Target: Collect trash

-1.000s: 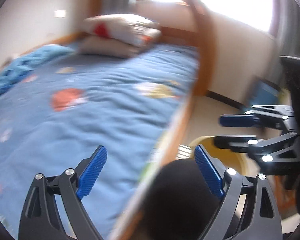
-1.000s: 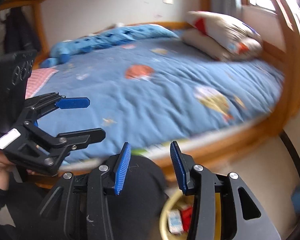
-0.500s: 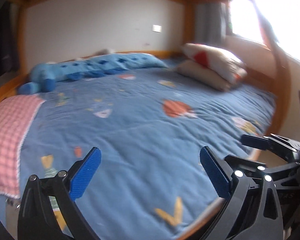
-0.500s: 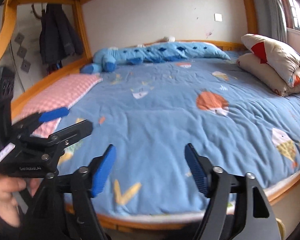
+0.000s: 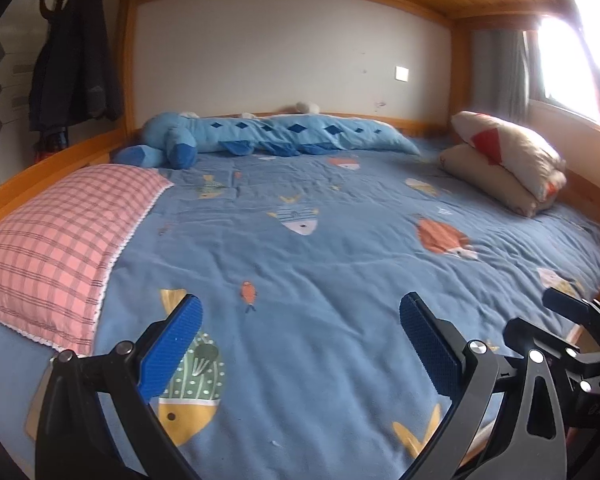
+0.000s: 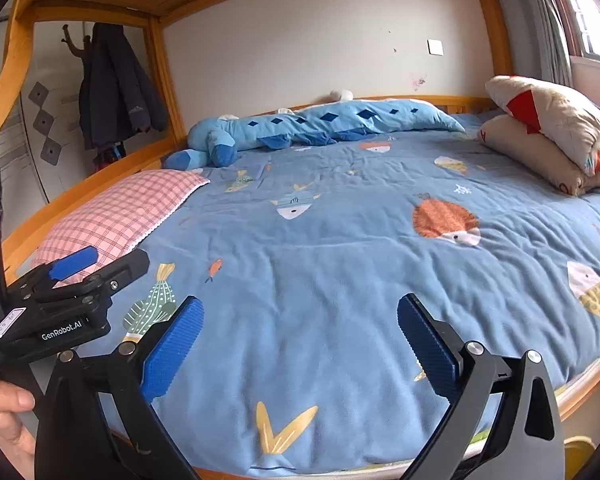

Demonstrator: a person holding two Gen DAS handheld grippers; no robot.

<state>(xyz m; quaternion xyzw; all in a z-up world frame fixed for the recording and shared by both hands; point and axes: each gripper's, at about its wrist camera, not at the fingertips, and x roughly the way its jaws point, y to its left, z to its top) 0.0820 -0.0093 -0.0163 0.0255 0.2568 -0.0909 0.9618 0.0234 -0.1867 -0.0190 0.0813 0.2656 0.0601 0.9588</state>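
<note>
left wrist view: left gripper is hovering over the near edge of the blue fish-print quilt, jaws spread wide, nothing between the pads.
right wrist view: right gripper is hanging beside it, released too; its jaws have just been opening, and they are empty.
cross-check: right wrist view is showing the left gripper at lower left with a hand wrapped round its handle.
why held so: both are pointing down across the bed, likely scanning it for litter, judging by the open, empty jaws.
trash: not seeing any piece on the quilt; cannot tell if any is hiding in the folds.
bin: a yellow rim is peeking out below the bed edge at lower right, probably the trash bin; contents are not showing.
bed items: pink checked pillow is lying at left, blue plush crocodile along the back wall, folded comforter stacked at right. none looking like trash.
stage: looks between pickups or nearly finishing.
</note>
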